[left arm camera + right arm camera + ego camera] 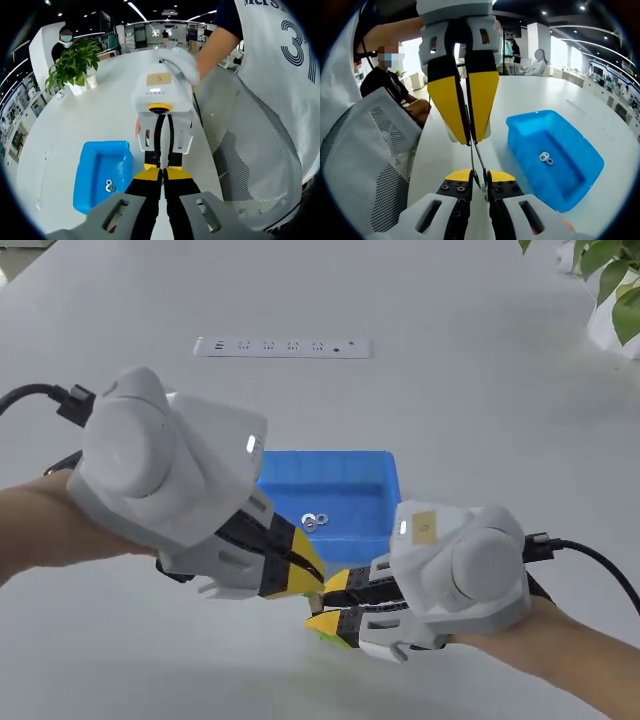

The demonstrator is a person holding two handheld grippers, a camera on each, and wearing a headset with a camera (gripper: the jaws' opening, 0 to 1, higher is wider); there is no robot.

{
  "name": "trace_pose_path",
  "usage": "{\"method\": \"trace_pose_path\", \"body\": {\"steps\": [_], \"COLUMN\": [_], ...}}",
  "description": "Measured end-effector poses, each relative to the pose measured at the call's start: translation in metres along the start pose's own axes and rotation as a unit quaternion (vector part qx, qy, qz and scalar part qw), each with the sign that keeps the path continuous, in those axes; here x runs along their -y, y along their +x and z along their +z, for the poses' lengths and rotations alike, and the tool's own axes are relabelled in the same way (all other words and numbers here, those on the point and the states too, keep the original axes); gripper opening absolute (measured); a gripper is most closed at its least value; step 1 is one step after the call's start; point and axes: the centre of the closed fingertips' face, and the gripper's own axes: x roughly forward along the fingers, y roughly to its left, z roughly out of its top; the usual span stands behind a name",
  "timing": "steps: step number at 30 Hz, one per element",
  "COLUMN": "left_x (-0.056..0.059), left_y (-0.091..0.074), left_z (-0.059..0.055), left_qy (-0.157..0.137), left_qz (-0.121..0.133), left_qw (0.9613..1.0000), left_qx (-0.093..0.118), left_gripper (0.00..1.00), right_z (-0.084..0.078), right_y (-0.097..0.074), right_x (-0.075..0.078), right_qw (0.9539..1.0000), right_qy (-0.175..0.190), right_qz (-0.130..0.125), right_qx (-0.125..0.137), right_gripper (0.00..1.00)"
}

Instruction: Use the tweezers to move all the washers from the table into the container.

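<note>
Washers (315, 521) in container (345, 483), just beyond tweezers (475, 161) clamped in left tongs (470, 140).

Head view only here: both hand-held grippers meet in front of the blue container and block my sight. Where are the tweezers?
Observer: The right gripper view shows the tweezers clamped in the yellow jaws of the left hand-held gripper, with their tips reaching between the jaws of the right hand-held gripper.
Operator: Does the right one grip them too?
Observer: Cannot tell; its jaws stand almost shut, with the tips in the narrow gap.
</note>
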Motion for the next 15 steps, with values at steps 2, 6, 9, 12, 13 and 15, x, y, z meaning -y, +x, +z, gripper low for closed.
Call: {"method": "trace_pose_path", "body": {"steps": [2, 6, 9, 12, 13, 15], "left_x": [0.0013, 0.0025, 0.0029, 0.003, 0.003, 0.0033], "left_y": [0.0008, 0.0016, 0.0017, 0.0016, 0.0015, 0.0015], "left_z": [0.001, 0.002, 0.002, 0.0016, 0.0015, 0.0012], "left_qy": [-0.001, 0.0, -0.001, -0.002, -0.002, -0.003], "left_qz": [-0.002, -0.003, -0.004, -0.004, -0.003, -0.004], "left_qw": [1.0, 1.0, 1.0, 1.0, 1.0, 1.0], "left_qx": [0.002, 0.002, 0.002, 0.001, 0.001, 0.0], "left_gripper": [0.05, 0.05, 0.05, 0.05, 0.05, 0.05], "right_z": [-0.0006, -0.0021, -0.0025, -0.0027, -0.0029, -0.0028], "right_y": [-0.0001, -0.0001, 0.0001, 0.0001, 0.0001, 0.0001], "right_x": [-0.0004, -0.0007, -0.0007, -0.0011, -0.001, -0.0014], "right_qw": [1.0, 1.0, 1.0, 1.0, 1.0, 1.0], "right_qy": [-0.001, -0.003, -0.002, -0.001, -0.001, -0.002], "right_qz": [0.0, -0.001, -0.001, 0.0, 0.0, 0.0], "right_qx": [-0.001, -0.004, -0.005, -0.003, -0.003, -0.003], "right_gripper": [0.12, 0.12, 0.12, 0.12, 0.11, 0.11]}}
